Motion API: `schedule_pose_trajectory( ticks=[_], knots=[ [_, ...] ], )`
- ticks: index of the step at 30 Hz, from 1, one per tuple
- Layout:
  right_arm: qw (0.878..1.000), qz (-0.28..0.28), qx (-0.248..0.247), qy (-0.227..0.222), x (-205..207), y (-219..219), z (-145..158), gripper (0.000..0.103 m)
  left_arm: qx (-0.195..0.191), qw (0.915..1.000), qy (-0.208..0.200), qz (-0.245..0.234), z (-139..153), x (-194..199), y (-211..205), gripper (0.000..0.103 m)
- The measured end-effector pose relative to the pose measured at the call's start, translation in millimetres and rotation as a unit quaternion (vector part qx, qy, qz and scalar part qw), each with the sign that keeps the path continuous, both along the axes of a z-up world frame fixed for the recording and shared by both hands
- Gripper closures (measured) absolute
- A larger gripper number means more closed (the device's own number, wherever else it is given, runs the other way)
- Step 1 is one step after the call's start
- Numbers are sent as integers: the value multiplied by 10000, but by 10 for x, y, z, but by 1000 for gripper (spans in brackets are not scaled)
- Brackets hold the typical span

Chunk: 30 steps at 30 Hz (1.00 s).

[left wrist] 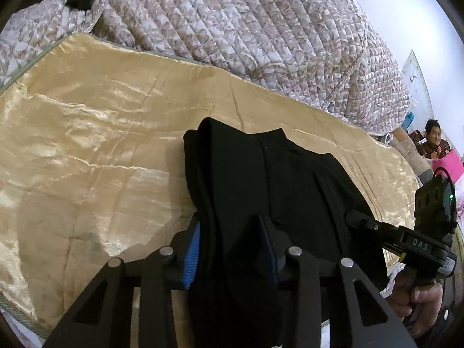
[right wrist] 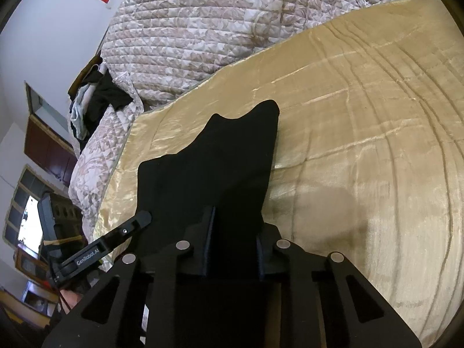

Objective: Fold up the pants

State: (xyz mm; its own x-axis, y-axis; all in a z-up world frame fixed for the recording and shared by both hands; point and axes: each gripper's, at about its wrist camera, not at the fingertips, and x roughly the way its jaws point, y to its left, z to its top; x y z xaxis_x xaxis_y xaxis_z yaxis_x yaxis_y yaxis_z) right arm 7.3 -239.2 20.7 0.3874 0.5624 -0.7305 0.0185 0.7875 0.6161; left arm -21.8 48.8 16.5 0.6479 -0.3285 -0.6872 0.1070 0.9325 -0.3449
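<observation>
Black pants (left wrist: 269, 179) lie partly folded on a bed, on a shiny gold satin cover (left wrist: 95, 133), with their near end lifted off the cover towards both cameras. In the left wrist view, the left gripper (left wrist: 232, 249) has a thick bunch of the black cloth between its blue-padded jaws, which are closed on it; the fabric runs forward from the jaws and spreads out flat on the gold cover. In the right wrist view, the right gripper (right wrist: 236, 243) grips another part of the same near edge, its jaws pressed on the cloth, and the pants stretch away from it to an uneven, pointed far end. Each gripper shows at the side of the other's view, just beside the pants. A hand (left wrist: 417, 295) holds the right gripper's handle at the lower right of the left view. Along the far edge of the gold cover a quilted floral bedspread (left wrist: 261, 20) is heaped up. A seated person (left wrist: 432, 142) is visible beyond the bed's corner, against a white wall.
</observation>
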Motion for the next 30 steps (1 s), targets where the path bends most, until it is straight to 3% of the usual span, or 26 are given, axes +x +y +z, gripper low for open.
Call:
schedule_pose_trajectory(
  ticks=[10, 19, 30],
  knots=[
    [9999, 18, -123, -14, 49, 30, -11, 84, 199, 9997, -135, -7, 34, 6, -55, 70],
    [9995, -6, -182, -245, 23, 76, 160, 89, 270, 9990, -337, -112, 202, -63, -119, 79],
    [9984, 136, -182, -509, -72, 197, 411, 90, 263, 9986, -370, -268, 305, -131, -161, 80]
  ],
)
